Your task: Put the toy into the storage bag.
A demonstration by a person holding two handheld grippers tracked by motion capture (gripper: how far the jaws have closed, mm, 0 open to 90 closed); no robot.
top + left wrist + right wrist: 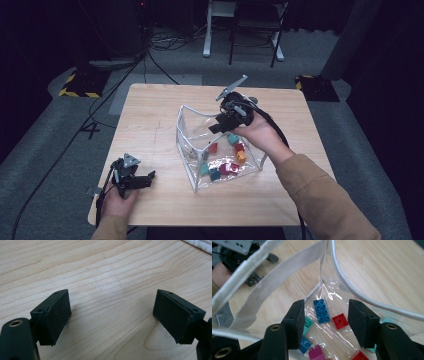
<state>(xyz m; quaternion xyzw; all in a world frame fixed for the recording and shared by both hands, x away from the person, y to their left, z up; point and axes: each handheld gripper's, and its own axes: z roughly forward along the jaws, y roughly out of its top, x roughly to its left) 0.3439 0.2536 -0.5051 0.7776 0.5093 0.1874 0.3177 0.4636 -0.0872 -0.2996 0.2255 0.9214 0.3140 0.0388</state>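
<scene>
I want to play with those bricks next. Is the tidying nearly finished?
It looks mostly done: many toy bricks already lie inside the clear bag. The right tongs hang open over them, holding nothing. The left tongs rest open on the bare wooden table. I see no loose bricks left outside.

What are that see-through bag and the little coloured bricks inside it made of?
The bag looks like soft clear plastic film: glossy, creased, with the table showing through, and edged in whitish woven tape. The bricks look like hard moulded plastic, smooth, with studs on top.
</scene>
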